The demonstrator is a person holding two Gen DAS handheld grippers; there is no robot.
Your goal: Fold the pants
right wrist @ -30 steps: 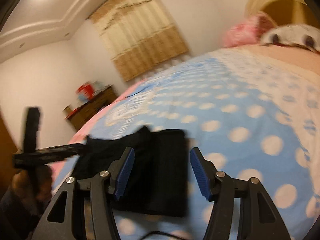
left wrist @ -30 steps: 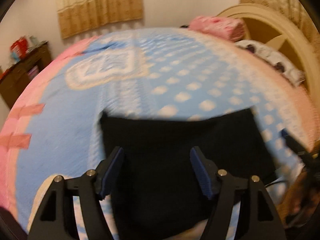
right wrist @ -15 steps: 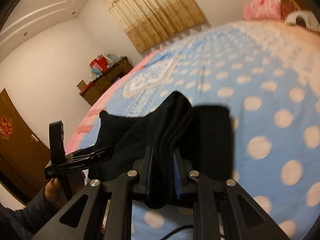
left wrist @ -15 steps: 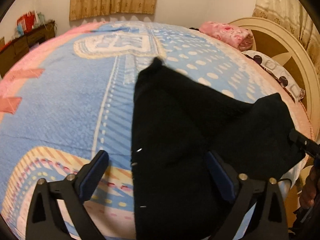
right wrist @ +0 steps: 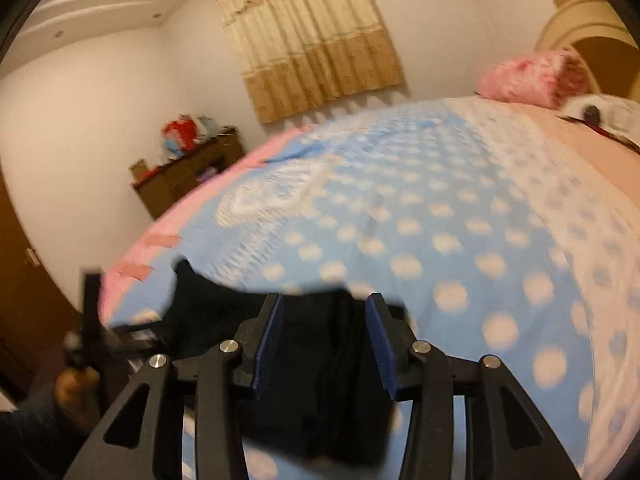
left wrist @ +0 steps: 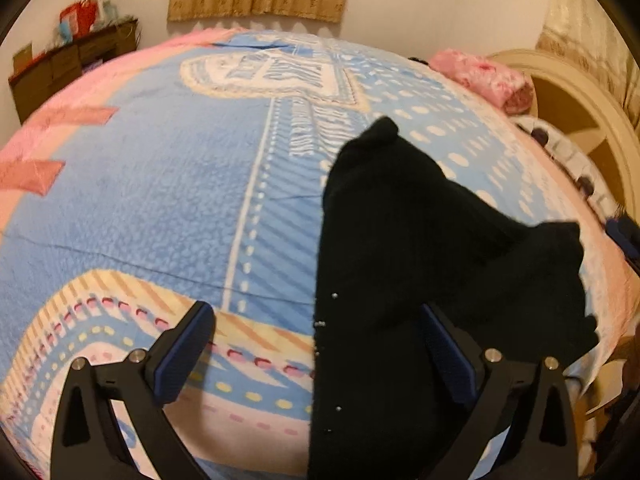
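Note:
The black pants (left wrist: 404,264) lie bunched on the blue dotted bedspread (left wrist: 160,200), near the bed's near edge. My left gripper (left wrist: 316,344) is open wide; its right finger rests over the black cloth, its left finger over bare blanket. In the right wrist view the pants (right wrist: 320,364) lie flat below my right gripper (right wrist: 324,340), which is open with cloth showing between the fingers, nothing pinched. The left gripper's handle and hand (right wrist: 88,344) show at lower left there.
A pink pillow (left wrist: 484,80) and patterned pillow (left wrist: 568,156) lie by the cream headboard (left wrist: 580,92). A brown dresser (left wrist: 68,68) with clutter stands by the far wall under tan curtains (right wrist: 316,36). A wooden door (right wrist: 20,288) is at left.
My right gripper, shut on a fold of the pants half a second ago, has opened and let the cloth drop flat. The left gripper stays open and has shifted slightly left.

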